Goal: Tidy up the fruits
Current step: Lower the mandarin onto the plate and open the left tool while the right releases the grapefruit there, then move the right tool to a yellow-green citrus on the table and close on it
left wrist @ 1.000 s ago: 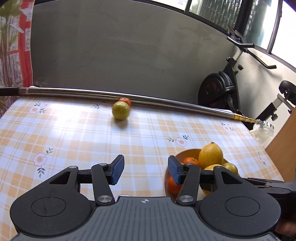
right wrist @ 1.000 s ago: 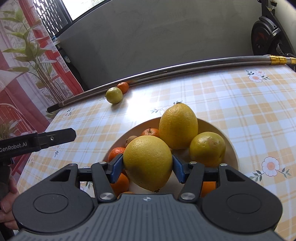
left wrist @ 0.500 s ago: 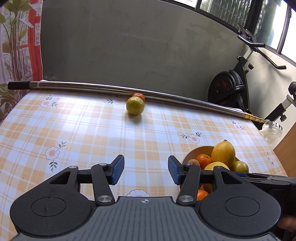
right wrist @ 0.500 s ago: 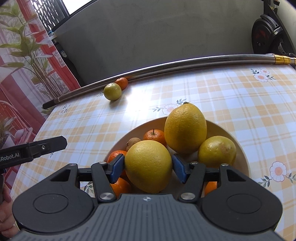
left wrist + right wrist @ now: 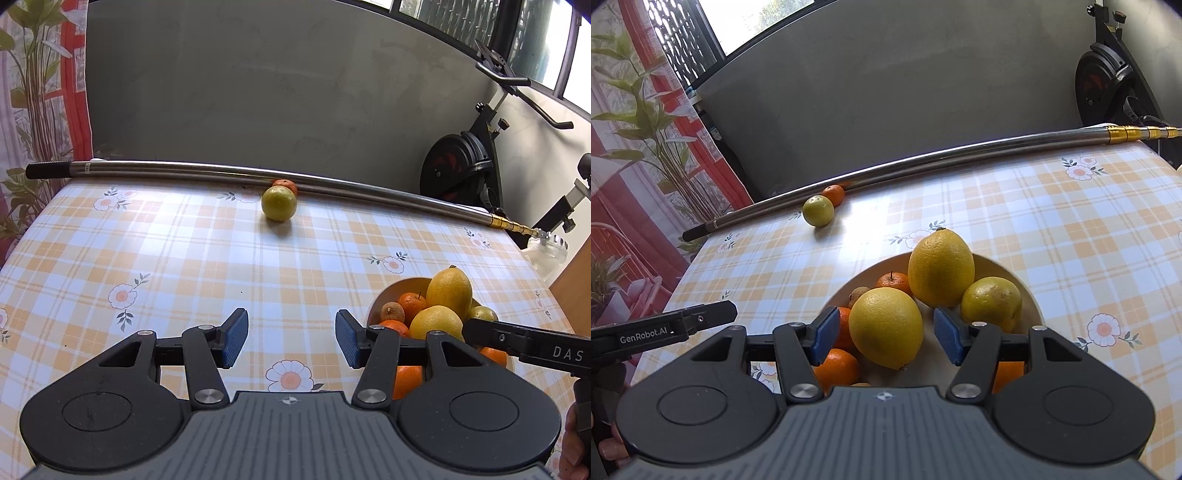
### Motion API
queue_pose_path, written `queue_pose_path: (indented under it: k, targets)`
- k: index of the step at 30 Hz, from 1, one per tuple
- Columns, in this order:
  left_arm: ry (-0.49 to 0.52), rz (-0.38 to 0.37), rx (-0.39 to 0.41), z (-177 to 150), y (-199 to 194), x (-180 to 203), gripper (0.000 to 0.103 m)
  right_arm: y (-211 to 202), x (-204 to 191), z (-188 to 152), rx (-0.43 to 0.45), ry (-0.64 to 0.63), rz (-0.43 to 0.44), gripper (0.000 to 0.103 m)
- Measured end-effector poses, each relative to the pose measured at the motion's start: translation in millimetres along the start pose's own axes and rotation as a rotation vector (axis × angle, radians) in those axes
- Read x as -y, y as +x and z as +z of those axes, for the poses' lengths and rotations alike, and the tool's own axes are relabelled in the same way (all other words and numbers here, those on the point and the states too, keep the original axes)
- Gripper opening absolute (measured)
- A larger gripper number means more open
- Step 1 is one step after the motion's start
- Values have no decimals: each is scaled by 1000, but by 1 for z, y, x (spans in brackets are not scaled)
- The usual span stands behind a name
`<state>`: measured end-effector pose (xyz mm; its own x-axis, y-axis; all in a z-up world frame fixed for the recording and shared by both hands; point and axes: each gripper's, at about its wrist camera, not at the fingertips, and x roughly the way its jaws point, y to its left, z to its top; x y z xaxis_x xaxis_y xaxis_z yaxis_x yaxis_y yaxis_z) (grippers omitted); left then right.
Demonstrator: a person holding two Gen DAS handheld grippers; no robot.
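Observation:
A cream bowl (image 5: 1030, 291) on the checked tablecloth holds lemons, small oranges and a brownish fruit; it also shows in the left wrist view (image 5: 402, 286). My right gripper (image 5: 882, 336) is open, its pads standing clear on both sides of a big yellow lemon (image 5: 886, 326) that rests in the bowl. My left gripper (image 5: 291, 338) is open and empty above the cloth, left of the bowl. A green-yellow citrus (image 5: 279, 203) and a small orange (image 5: 285, 184) lie at the far edge against a metal pole; both show in the right wrist view, the citrus (image 5: 818, 210) and the orange (image 5: 834, 194).
A long steel pole (image 5: 221, 172) lies along the table's far edge. A grey wall stands behind it. An exercise bike (image 5: 465, 166) stands at the right. A plant and a red curtain (image 5: 646, 122) are at the left.
My right gripper's jaws have opened off the big lemon, which now sits in the bowl. My left gripper has drawn back and swung left, so the far fruits look more central.

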<state>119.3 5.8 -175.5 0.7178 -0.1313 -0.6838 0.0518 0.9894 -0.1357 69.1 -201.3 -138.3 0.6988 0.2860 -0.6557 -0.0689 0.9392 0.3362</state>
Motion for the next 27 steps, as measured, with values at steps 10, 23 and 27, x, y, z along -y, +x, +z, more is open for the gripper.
queue_pose_path:
  k: [10,23,27]
  targets:
    - [-35,44,60,24,-16,-30,55,-8,-10,18,74,-11,-28,61]
    - [-29,172,138,89,-19,-91,55,44,-39,60,16,-108,44,61]
    - [-36,195,150,98,-12,-111,56,68,-57,78,15,-196,40,61]
